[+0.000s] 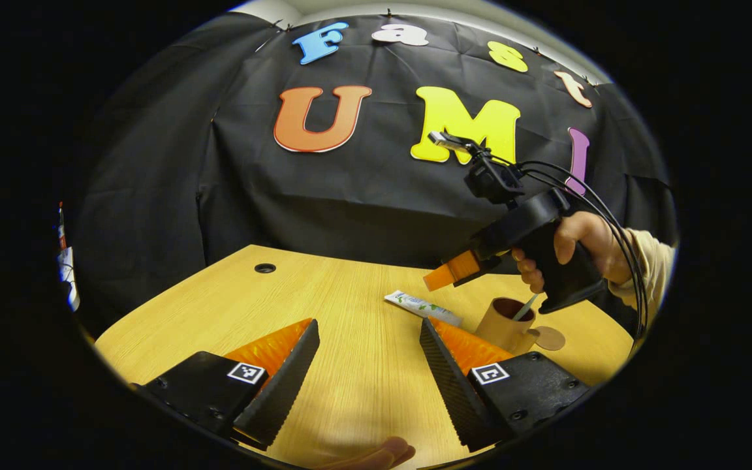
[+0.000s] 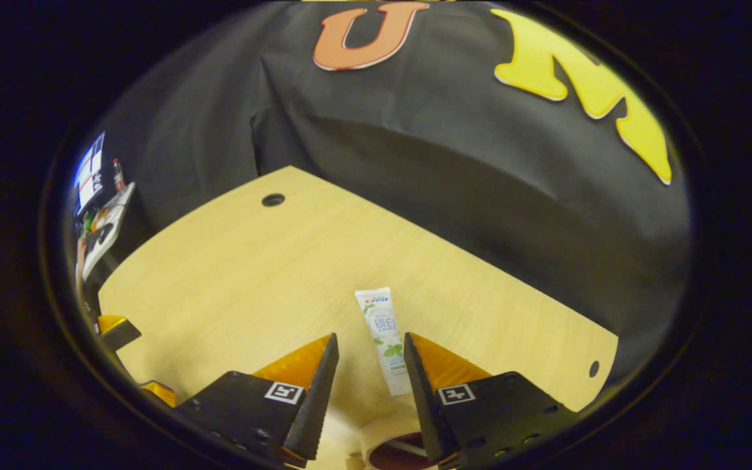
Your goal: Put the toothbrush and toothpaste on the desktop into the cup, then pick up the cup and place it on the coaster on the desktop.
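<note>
A brown cup (image 1: 506, 324) stands on the wooden desktop (image 1: 350, 287) at the right, with the toothbrush (image 1: 525, 307) leaning inside it. The white toothpaste tube (image 1: 423, 307) lies flat just left of the cup. A round brown coaster (image 1: 549, 337) lies right of the cup. My left gripper (image 1: 369, 321) is open and low over the table, holding nothing. A hand holds my right gripper (image 1: 444, 275) in the air above the tube and cup. In the right gripper view, the right gripper (image 2: 370, 336) is open, the toothpaste (image 2: 384, 339) lies below its gap, and the cup's rim (image 2: 382, 438) shows underneath.
The black booth wall closes off the back of the desktop. A cable hole (image 1: 264, 267) sits at the far left of the table, and another hole (image 2: 589, 369) lies near the right edge. A cluttered shelf (image 2: 98, 215) stands beyond the table's left side.
</note>
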